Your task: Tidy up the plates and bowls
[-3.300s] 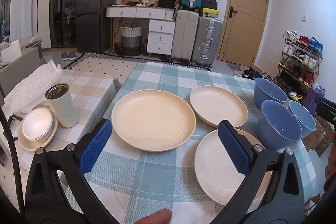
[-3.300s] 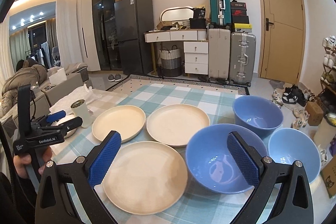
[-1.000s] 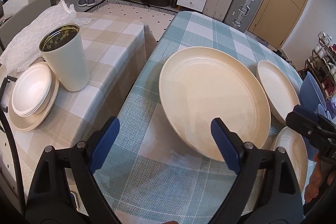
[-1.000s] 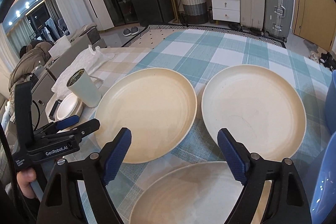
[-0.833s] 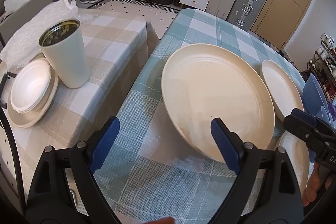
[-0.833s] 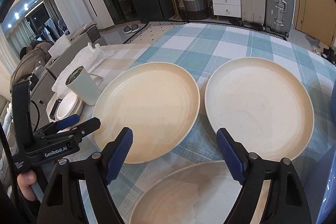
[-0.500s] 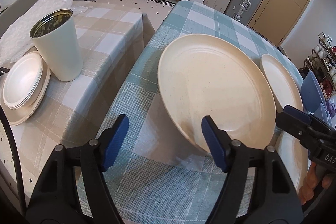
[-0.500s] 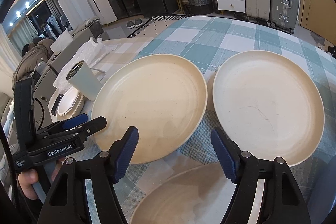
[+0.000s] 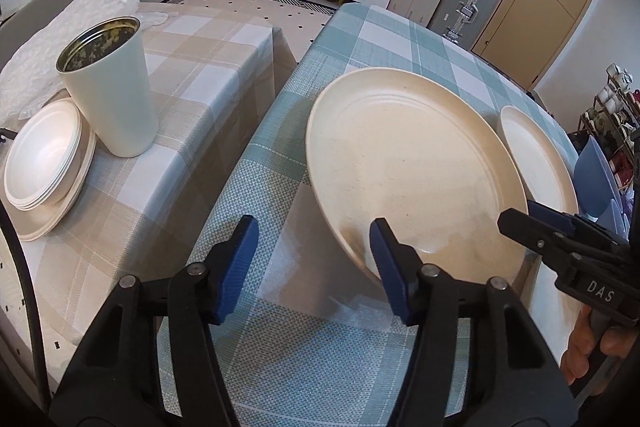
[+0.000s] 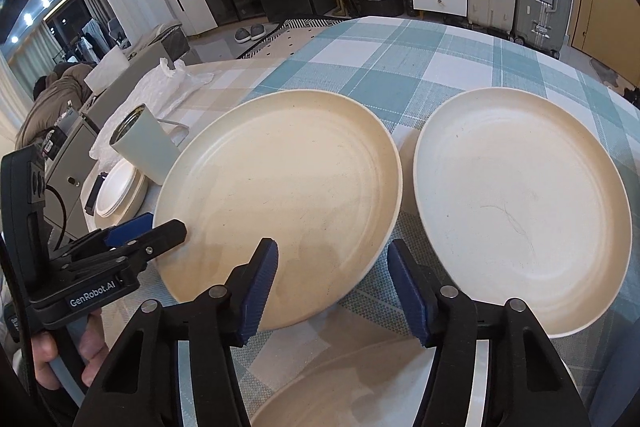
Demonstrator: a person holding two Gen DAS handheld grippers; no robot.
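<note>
I had both tools closing on the big cream plate (image 10: 280, 203), which lay flat on the teal-checked desk (image 9: 400, 39) just beside a second plate (image 10: 520, 203). The left tool (image 9: 312, 259) straddled its near-left rim and the right tool (image 10: 332, 287) its near-right rim, neither yet pinching. I judged the next move needed both grips firm before lifting it level toward a stack.

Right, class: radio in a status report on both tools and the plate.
Left tool and right tool closing, astride big cream plate's near rim. Not yet gripped. Second plate beside it.
</note>
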